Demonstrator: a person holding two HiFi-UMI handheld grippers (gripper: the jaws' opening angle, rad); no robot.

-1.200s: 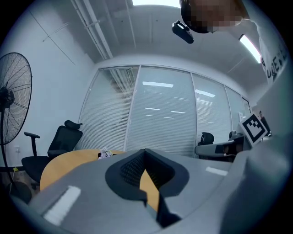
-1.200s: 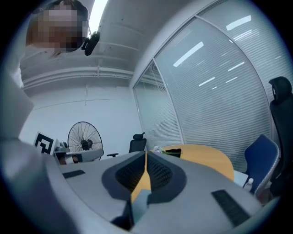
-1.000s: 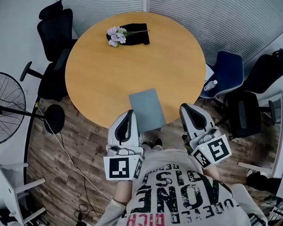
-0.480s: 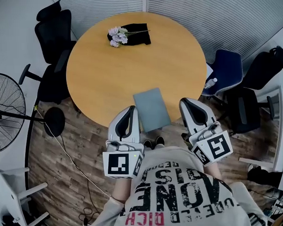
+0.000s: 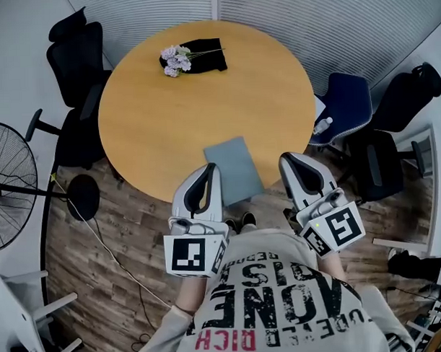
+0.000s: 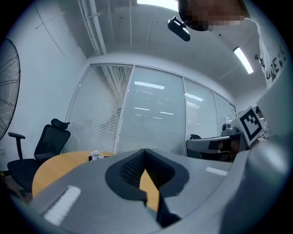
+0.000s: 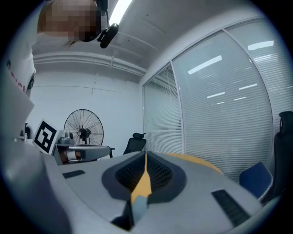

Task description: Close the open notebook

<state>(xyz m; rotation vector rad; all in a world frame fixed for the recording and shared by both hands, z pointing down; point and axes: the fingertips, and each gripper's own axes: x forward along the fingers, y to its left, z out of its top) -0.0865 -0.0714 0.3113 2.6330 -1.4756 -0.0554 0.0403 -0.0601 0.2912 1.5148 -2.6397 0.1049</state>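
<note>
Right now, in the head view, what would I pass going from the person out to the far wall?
shirt → notebook → flowers → blinds

pale grey t-shirt [image 5: 283, 306] printed with bold black and red lettering.

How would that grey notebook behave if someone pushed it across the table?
The grey notebook lies flat on the smooth round table, so it would probably slide, not tip or roll. It looks thin, so likely light. It sits at the near edge, so a shove toward the person might drop it.
</note>
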